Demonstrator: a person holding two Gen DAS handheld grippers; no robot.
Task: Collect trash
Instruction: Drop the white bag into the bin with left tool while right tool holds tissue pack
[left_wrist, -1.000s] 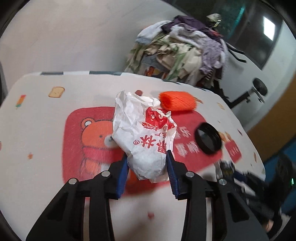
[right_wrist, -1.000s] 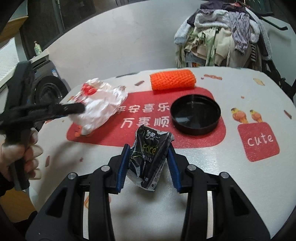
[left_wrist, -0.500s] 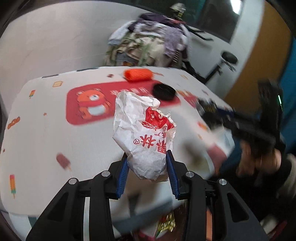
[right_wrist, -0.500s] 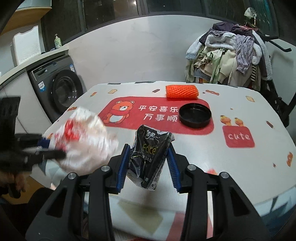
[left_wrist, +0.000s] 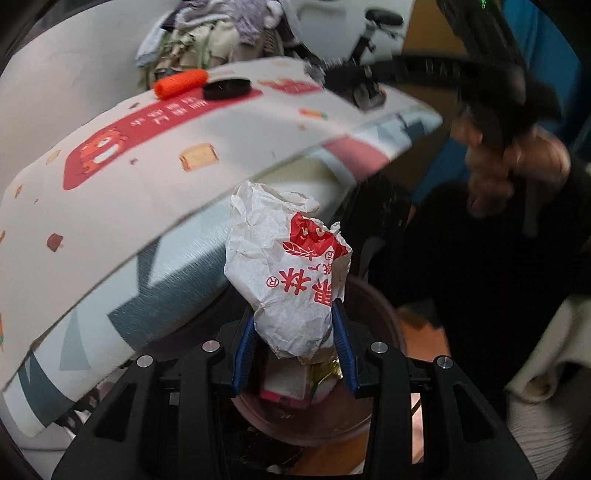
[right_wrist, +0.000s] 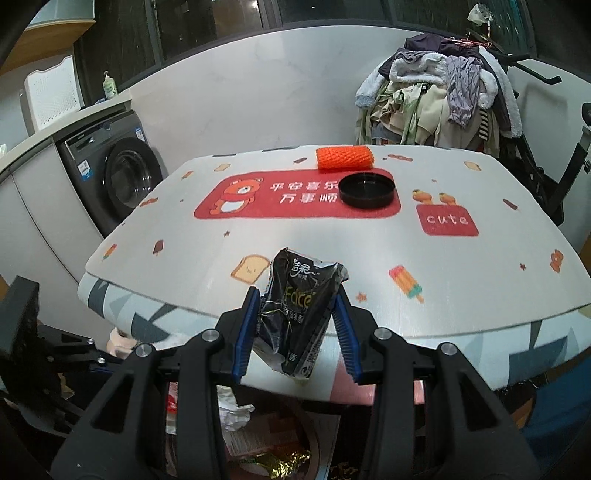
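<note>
My left gripper (left_wrist: 293, 350) is shut on a crumpled white paper bag with red print (left_wrist: 288, 269). It holds the bag off the table, just above a brown round bin (left_wrist: 384, 325) that has wrappers inside. My right gripper (right_wrist: 295, 332) is shut on a black tissue packet (right_wrist: 297, 306), held over the table's front edge. Below it the bin's trash (right_wrist: 258, 443) shows. An orange foam net (right_wrist: 344, 158) and a black round lid (right_wrist: 366, 191) lie on the table (right_wrist: 480, 280) at the back.
A washing machine (right_wrist: 118, 177) stands left of the table. A rack piled with clothes (right_wrist: 439, 99) stands behind it on the right. The person's hand with the right gripper (left_wrist: 513, 162) shows at the right of the left wrist view.
Both grippers have pulled back off the table with their loads. The left one has swung down below the table edge to above the bin. The right one has backed to the front edge.
</note>
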